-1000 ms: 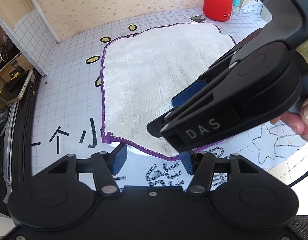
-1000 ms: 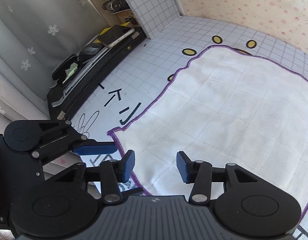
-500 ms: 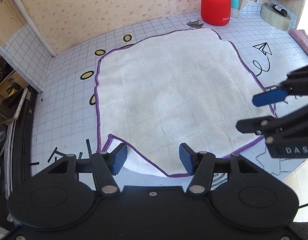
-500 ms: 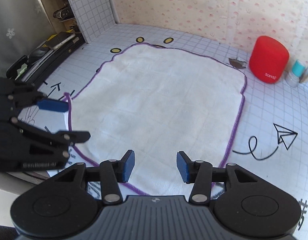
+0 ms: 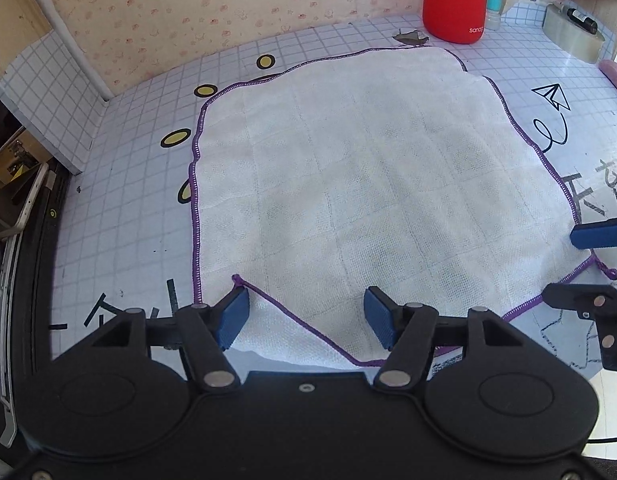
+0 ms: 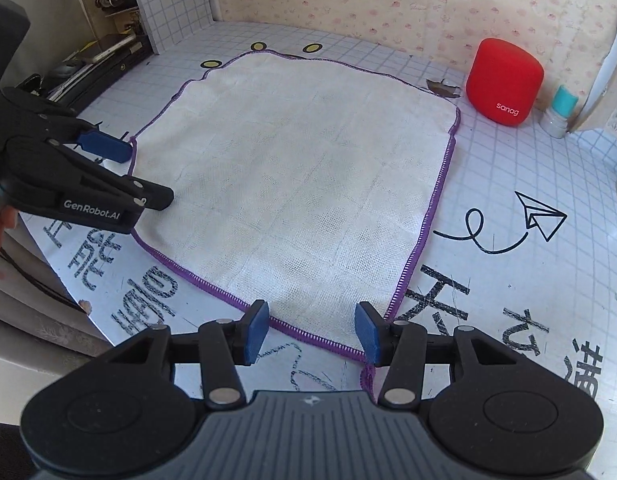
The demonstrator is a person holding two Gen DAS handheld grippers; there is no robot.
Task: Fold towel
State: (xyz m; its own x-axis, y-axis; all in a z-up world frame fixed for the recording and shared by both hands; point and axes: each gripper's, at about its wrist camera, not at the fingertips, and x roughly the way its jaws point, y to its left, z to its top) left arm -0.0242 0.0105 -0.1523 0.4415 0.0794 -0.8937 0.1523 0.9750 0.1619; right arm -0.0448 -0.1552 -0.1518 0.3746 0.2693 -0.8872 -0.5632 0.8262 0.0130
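Observation:
A white towel [image 5: 348, 184] with a purple hem lies spread flat on the gridded table [image 5: 128, 216]. Its near left corner is folded over onto itself. My left gripper [image 5: 306, 318] hovers over that folded corner with its jaws opening; the cloth lies between the blue fingers [image 5: 234, 314] but they do not press it. In the right wrist view the left gripper [image 6: 136, 172] sits at the towel's [image 6: 300, 184] left edge. My right gripper [image 6: 312, 334] stands open over the near right corner, and it also shows at the right edge of the left wrist view as the right gripper [image 5: 588, 264].
A red speaker [image 6: 504, 82] and a small teal-capped bottle [image 6: 560, 110] stand behind the towel on the right. A tape roll [image 5: 572, 34] and a pink cloth [image 5: 616, 74] lie far right. Cluttered shelves [image 5: 12, 168] border the left, and the table's front edge is near.
The right gripper swung from above the towel's left side across to its near right corner. The left gripper sank slightly toward the folded corner, and its jaws widened.

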